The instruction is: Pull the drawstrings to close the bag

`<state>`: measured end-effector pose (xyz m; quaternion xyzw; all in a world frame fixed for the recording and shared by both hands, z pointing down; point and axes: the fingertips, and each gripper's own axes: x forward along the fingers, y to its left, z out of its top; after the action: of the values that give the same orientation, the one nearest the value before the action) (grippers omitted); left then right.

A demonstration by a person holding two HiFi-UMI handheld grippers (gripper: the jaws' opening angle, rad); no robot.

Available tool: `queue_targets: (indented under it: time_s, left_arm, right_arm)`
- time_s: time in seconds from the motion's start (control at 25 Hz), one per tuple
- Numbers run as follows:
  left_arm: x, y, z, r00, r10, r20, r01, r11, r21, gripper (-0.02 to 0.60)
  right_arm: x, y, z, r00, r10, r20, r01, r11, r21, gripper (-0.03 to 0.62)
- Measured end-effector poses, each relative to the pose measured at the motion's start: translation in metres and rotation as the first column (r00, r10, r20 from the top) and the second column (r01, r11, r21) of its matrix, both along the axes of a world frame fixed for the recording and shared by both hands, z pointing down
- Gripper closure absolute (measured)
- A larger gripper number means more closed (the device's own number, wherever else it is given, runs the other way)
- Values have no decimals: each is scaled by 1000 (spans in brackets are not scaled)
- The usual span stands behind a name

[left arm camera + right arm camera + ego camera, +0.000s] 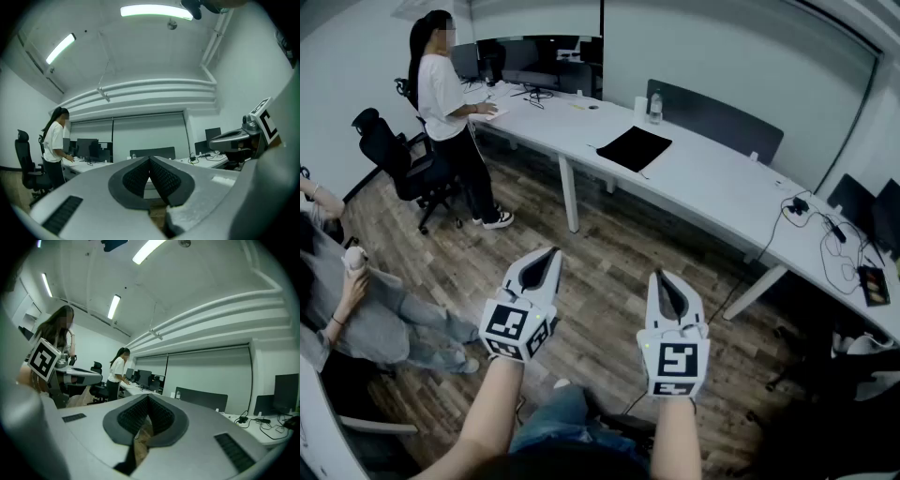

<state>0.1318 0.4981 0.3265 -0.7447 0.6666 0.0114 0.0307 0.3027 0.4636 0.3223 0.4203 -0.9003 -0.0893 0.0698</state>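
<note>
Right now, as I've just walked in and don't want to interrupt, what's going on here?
A person holds a left gripper and a right gripper out level over the wood floor, both shut with nothing between the jaws. No bag or drawstrings show in any view, so the closing has not begun. A second person stands at the long white desk, and a third person sits at the left.
</note>
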Motion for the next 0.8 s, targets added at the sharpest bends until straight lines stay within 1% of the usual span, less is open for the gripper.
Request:
queue_targets:
  time_s: [0.16, 0.36, 0.44, 0.56, 0.68, 0.8]
  left_arm:
    - [-10, -28, 1, 1000, 10, 13, -10, 1000, 16, 584]
    - [-34, -77, 10, 1000, 26, 8, -26, 1000, 6, 584]
    - [-49, -103, 14, 999, 42, 2, -42, 999, -2, 584]
    - [-74, -145, 21, 997, 71, -26, -71, 997, -19, 583]
    - [-103, -190, 25, 995, 86, -42, -87, 996, -32, 583]
    - [-133, -234, 27, 993, 105, -58, -108, 993, -37, 583]
  right_arm:
    - [-11, -27, 4, 1000, 10, -2, -10, 1000, 7, 600]
    - [-34, -71, 12, 1000, 18, -22, -18, 1000, 11, 600]
    - [-47, -96, 16, 1000, 20, -11, -20, 1000, 1, 600]
    - [-72, -137, 19, 1000, 20, -12, -21, 1000, -7, 600]
    - [-98, -178, 22, 999, 29, -21, -30, 999, -15, 600]
    - [-127, -222, 23, 999, 44, -4, -44, 999, -22, 600]
